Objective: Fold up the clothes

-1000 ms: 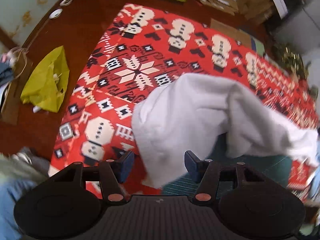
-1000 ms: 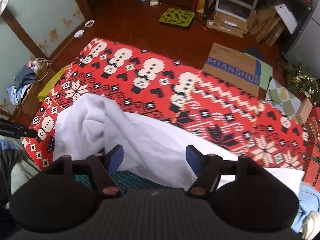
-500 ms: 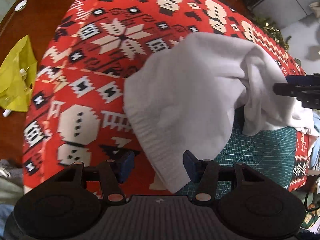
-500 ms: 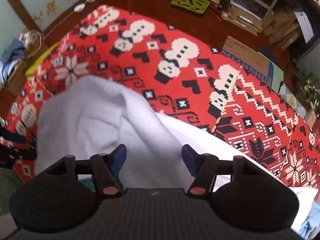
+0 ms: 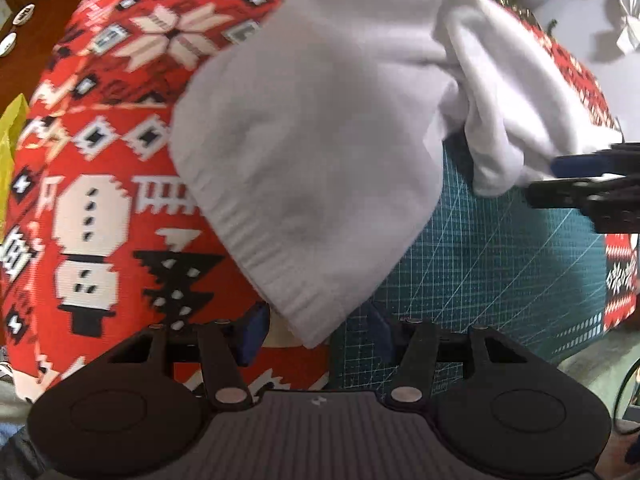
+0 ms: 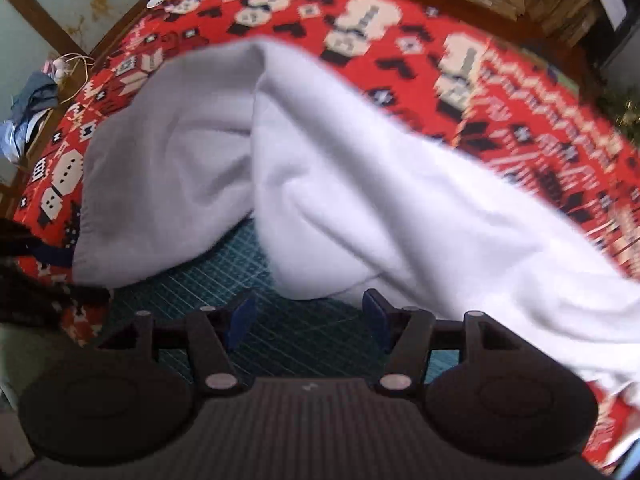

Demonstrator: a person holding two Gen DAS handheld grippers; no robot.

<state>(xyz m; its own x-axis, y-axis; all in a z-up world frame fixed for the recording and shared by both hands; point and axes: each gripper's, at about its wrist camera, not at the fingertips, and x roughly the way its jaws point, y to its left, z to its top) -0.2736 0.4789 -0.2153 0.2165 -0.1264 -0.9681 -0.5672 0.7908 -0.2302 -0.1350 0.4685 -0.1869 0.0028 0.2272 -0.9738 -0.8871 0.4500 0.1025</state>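
Both tongs are gaping, gripping nothing. The white sweater point(image 5: 320, 152) is lying ahead of the left tongs point(image 5: 316, 330), its ribbed hem corner pointing between them, its length stretching across in front of the right tongs point(image 6: 306, 320).

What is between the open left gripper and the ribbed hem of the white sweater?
Nothing visible. The white knit sweater's ribbed hem corner hangs directly between the left gripper's open blue pads.

no readable text, labels or numbers anywhere

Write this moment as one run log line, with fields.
stage: approach | left gripper: open at white sweater hem | right gripper: open over green mat
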